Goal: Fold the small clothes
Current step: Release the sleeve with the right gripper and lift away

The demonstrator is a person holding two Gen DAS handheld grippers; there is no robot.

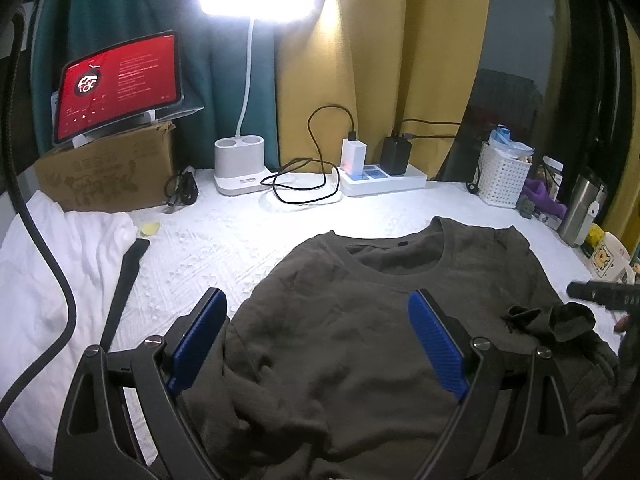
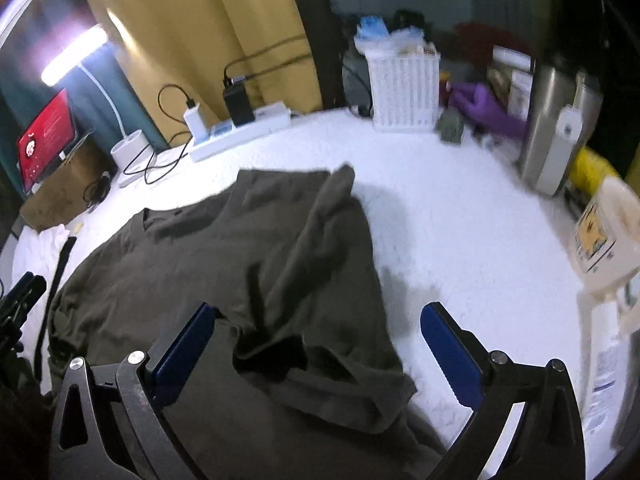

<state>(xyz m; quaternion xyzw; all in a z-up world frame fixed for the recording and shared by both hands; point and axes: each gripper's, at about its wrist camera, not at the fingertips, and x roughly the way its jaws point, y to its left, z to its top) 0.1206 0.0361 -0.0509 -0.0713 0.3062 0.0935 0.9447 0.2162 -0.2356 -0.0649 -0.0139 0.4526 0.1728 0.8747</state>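
A dark olive T-shirt (image 1: 340,340) lies face up on the white table cover, collar toward the far side. It also shows in the right wrist view (image 2: 248,264), with its right sleeve side folded in and rumpled. My left gripper (image 1: 318,340) is open and empty, low over the shirt's chest. My right gripper (image 2: 320,350) is open and empty over the shirt's right lower part; its tip shows at the right edge of the left wrist view (image 1: 600,294). A crumpled sleeve end (image 1: 560,320) lies beside that tip.
A white garment (image 1: 52,280) and a dark strap (image 1: 124,284) lie at left. At the back stand a cardboard box with a tablet (image 1: 120,84), a desk lamp (image 1: 240,160), a power strip (image 1: 384,178), a white basket (image 1: 502,178), a steel flask (image 1: 580,208) and a mug (image 1: 608,258).
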